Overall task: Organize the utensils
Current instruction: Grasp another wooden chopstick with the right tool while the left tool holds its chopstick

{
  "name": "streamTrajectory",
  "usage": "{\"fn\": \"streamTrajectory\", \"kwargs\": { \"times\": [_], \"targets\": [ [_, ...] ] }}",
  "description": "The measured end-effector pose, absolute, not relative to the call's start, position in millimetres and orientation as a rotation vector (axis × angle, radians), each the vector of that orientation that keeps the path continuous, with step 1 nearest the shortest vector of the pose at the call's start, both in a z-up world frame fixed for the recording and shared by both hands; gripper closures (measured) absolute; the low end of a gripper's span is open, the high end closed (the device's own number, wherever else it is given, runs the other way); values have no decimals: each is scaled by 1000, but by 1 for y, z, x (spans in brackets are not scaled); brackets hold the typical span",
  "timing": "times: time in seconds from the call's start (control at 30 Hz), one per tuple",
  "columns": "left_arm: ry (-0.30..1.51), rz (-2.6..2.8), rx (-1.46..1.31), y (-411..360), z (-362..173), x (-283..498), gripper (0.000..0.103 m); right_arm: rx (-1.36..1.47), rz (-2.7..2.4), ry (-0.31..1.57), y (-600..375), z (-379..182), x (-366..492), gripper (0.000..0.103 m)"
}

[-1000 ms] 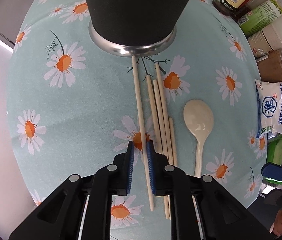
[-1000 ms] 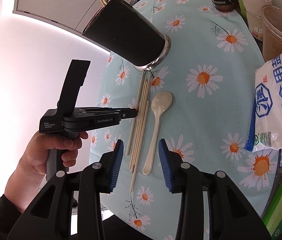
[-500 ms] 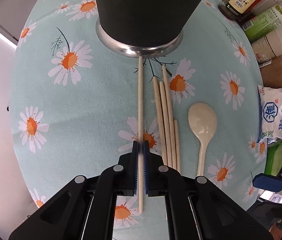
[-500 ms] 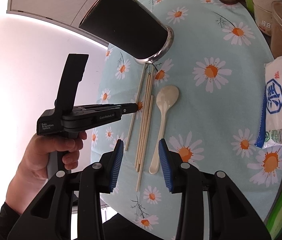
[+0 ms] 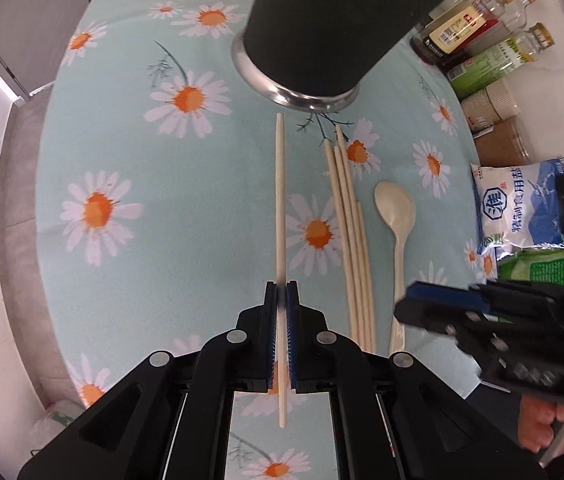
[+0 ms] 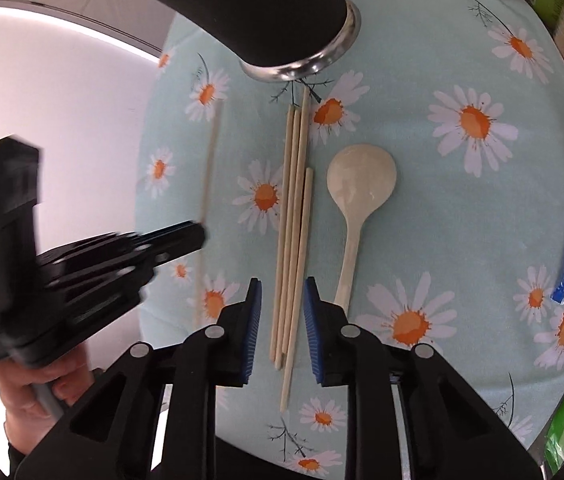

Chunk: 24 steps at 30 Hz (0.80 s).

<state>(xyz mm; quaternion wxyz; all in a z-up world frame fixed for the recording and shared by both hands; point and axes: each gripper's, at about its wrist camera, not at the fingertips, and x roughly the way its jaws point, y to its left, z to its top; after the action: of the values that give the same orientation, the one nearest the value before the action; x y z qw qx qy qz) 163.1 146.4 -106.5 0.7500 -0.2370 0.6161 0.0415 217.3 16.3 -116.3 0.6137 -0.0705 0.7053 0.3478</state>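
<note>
Our left gripper [image 5: 281, 300] is clamped on one chopstick [image 5: 280, 200], clear of the surface. Right gripper [image 6: 280, 308] fingers, just closing, straddle the chopstick bundle [image 6: 294, 220] without pinching it. Risk: bundle may scatter, nudging the spoon [image 6: 358, 196].

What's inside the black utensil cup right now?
Not visible: both wrist views show only the black cup's outer wall and steel base rim; its mouth is out of frame. Four chopsticks and the spoon lie outside it.
</note>
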Motion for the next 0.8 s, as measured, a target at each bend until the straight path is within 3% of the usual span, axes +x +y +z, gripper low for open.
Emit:
{"fn": "streamTrajectory", "kwargs": {
  "times": [0.4, 0.8],
  "targets": [
    [1309, -1, -498, 169, -99, 140, 99, -285, 619, 1607, 44, -139, 207, 91],
    [1313, -65, -491, 171, -107, 138, 99, -326, 553, 1598, 55, -148, 190, 91]
  ]
}}
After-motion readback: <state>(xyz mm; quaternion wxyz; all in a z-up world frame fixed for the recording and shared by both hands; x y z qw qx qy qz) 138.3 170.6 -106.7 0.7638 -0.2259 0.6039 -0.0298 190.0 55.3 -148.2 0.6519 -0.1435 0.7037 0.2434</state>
